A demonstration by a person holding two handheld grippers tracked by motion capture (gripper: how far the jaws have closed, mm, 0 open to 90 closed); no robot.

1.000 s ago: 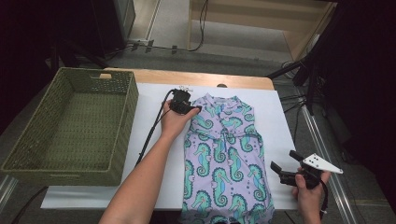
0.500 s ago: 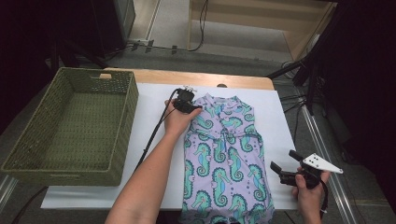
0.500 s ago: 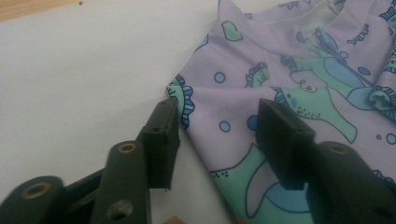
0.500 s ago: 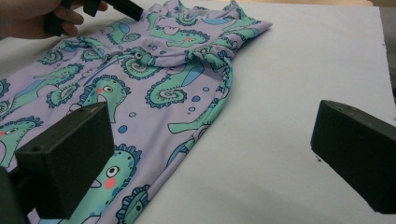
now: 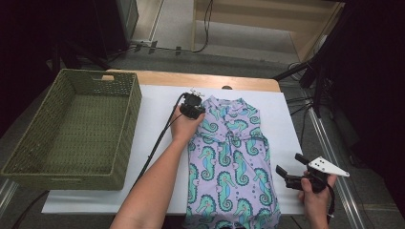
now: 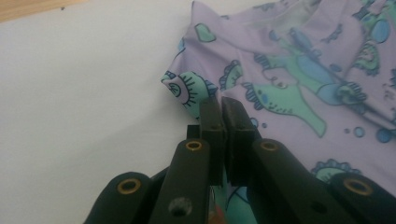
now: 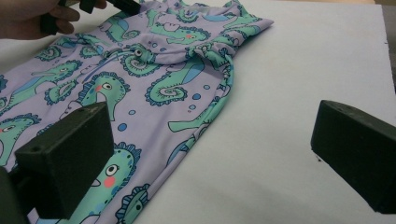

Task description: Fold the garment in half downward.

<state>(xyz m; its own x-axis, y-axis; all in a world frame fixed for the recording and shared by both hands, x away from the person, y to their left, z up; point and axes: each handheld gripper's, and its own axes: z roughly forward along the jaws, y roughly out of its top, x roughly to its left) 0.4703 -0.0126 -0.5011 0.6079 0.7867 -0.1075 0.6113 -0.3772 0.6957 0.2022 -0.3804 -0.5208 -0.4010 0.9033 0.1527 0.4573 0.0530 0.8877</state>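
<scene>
White sheet on a wooden table [image 5: 248, 82], dark room behind.
Left gripper [image 5: 195, 106] fingers have just closed, pinching the garment [image 5: 229, 162] at centre frame; right gripper [image 5: 292, 172] fingers wide; basket [image 5: 28, 169] left.

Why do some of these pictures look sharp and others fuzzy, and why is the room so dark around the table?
High view: light falls on the white table and dress; the surroundings sink into black. Left gripper view: the near jaws of the left gripper are soft, the dress print a little blurred. Right gripper view: the dress is fairly sharp, the wide-open jaws of the right gripper loom large and dark at the edges.
</scene>
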